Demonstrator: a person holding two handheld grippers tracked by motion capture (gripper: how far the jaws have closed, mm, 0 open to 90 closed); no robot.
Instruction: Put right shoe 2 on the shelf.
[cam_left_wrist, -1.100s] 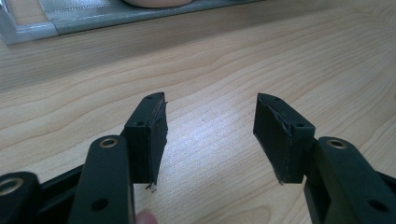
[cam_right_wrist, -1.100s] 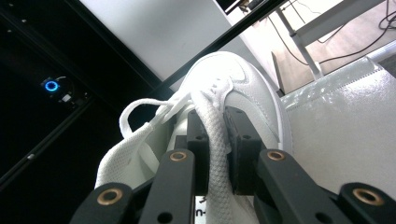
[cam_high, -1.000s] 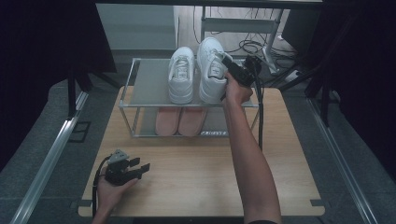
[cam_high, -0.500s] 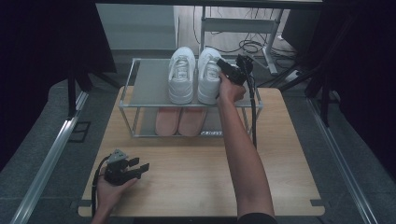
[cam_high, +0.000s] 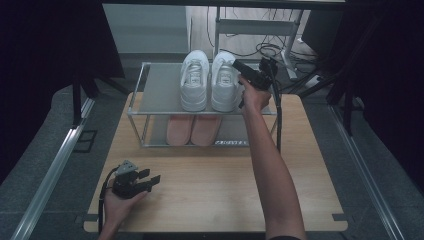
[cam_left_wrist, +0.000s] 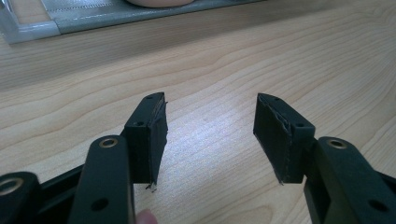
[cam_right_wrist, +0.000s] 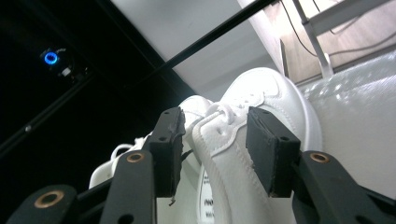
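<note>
The left gripper (cam_high: 150, 179) was rested on the table (cam_high: 210, 190), jaws spread, nothing held. On the rack (cam_high: 155, 90), 2 white shoes were set side by side; the right shoe (cam_high: 224, 82) was straddled by the right gripper (cam_right_wrist: 212, 140), jaws spread, unclamped. The placing step seemed finished; a clean withdrawal was judged to be needed next.
</note>
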